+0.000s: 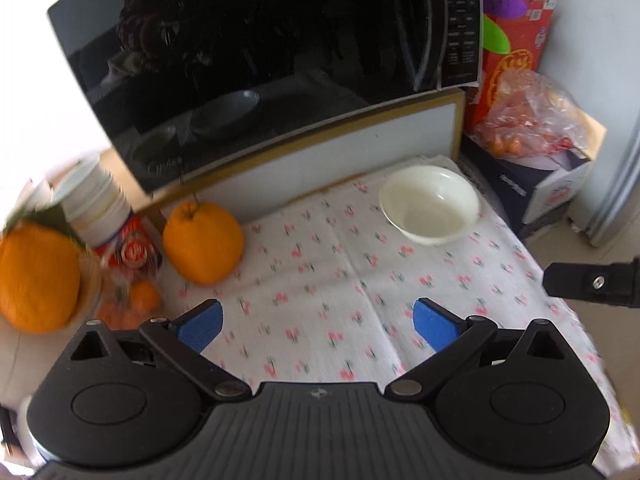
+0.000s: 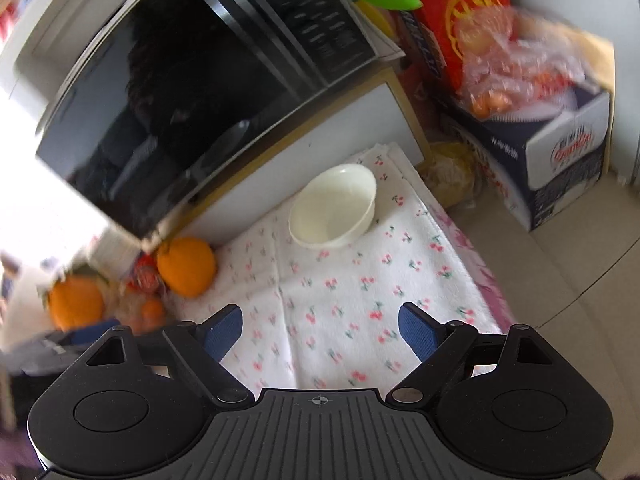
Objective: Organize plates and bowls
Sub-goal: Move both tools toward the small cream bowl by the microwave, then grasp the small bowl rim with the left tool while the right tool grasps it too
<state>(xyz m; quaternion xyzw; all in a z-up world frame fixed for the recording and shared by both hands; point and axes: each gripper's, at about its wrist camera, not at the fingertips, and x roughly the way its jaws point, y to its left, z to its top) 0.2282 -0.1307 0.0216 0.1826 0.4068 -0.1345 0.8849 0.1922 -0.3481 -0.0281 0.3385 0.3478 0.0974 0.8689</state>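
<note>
Left claw: we see our left claw (image 1: 316, 322) spread wide and released, its blue pads (image 1: 202, 330) well apart with only cloth showing between them.
Right claw: our right claw (image 2: 320, 332) is likewise released, jaws apart, nothing between its blue pads (image 2: 418, 332).
Bowl: the cream bowl (image 1: 430, 204) stands upright and empty on the cloth, ahead of our left claw and off to its right, well apart from the pads; from our right claw it lies straight ahead (image 2: 334, 206), also well apart.
Cloth: a white cloth with small cherry prints (image 1: 320, 264) lies under both claws and under the bowl.
Microwave: a black microwave (image 1: 260, 60) stands on a white box beyond the cloth, ahead of both claws, its door giving back dim shapes of dishes.
Fruit: a big orange fruit (image 1: 204, 242) sits ahead and to the left of our left claw, at the cloth's edge; another (image 1: 38, 280) lies further left, blurred.
Cups: a stack of white cups (image 1: 96, 204) stands far left, blurred.
Bag: a clear bag of small orange fruit (image 1: 528, 118) rests on boxes ahead and far right.
Other claw's tip: a black part of our right claw (image 1: 592, 284) shows at the left view's right edge.
</note>
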